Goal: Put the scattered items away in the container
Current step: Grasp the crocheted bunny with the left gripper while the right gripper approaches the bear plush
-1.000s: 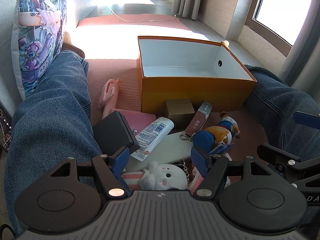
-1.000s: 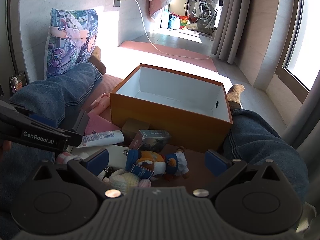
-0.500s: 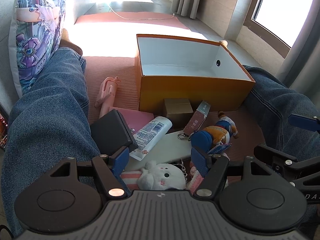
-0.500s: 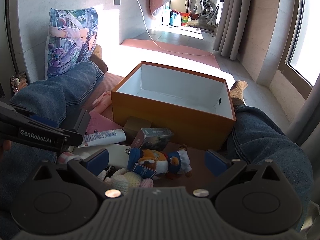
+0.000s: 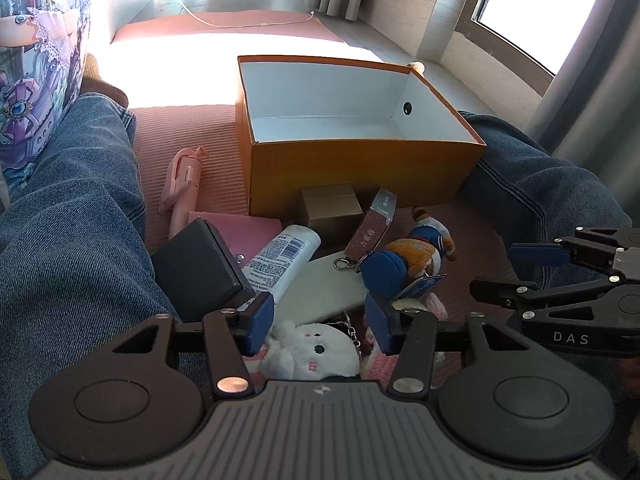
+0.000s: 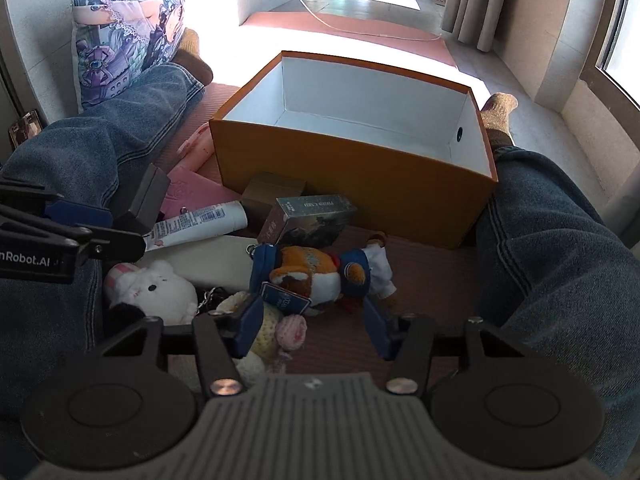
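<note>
One orange box [image 5: 360, 176], open and empty. Three plush toys: one white rabbit [image 5: 310, 350], one bear in blue [image 6: 320, 272], one pale knitted doll [image 6: 272, 328]. One tube [image 5: 280, 258]. One small brown carton [image 5: 330, 210]. One black case [image 5: 196, 272]. One pink stick [image 5: 182, 188]. One card box [image 6: 310, 216].

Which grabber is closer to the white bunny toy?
The left. The left gripper has the white bunny between its closing jaws. The right gripper is off to the bunny's side, closing around the orange sailor plush.
</note>
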`<state>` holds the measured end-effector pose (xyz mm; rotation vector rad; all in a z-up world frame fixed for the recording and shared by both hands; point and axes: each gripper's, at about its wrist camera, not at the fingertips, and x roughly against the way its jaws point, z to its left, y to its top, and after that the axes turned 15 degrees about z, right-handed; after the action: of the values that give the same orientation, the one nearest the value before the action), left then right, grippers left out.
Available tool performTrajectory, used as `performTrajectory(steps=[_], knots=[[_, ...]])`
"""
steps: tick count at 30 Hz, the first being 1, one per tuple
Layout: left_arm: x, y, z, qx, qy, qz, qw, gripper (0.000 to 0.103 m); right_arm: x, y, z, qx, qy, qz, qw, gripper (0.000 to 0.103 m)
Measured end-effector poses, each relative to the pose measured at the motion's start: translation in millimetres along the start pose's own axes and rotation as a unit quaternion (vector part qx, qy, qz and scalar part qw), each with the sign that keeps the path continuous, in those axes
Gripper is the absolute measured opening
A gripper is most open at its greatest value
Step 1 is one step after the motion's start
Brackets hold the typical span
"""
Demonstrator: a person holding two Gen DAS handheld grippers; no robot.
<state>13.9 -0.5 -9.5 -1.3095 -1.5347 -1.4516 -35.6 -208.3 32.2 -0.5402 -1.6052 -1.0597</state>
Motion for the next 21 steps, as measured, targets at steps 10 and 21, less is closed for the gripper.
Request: performTrajectory(steps=[10, 21], knots=[[-35, 2, -40, -0.108, -0.018, 0.054, 0.9925, 0.061, -5, -2, -15, -0.012, -0.009, 0.016, 1.000, 0.057], [-82, 13, -56, -0.119, -0.033, 0.117, 0.9854, 0.067, -4, -8, -24, -0.029, -0.008, 0.012, 0.999, 0.058]])
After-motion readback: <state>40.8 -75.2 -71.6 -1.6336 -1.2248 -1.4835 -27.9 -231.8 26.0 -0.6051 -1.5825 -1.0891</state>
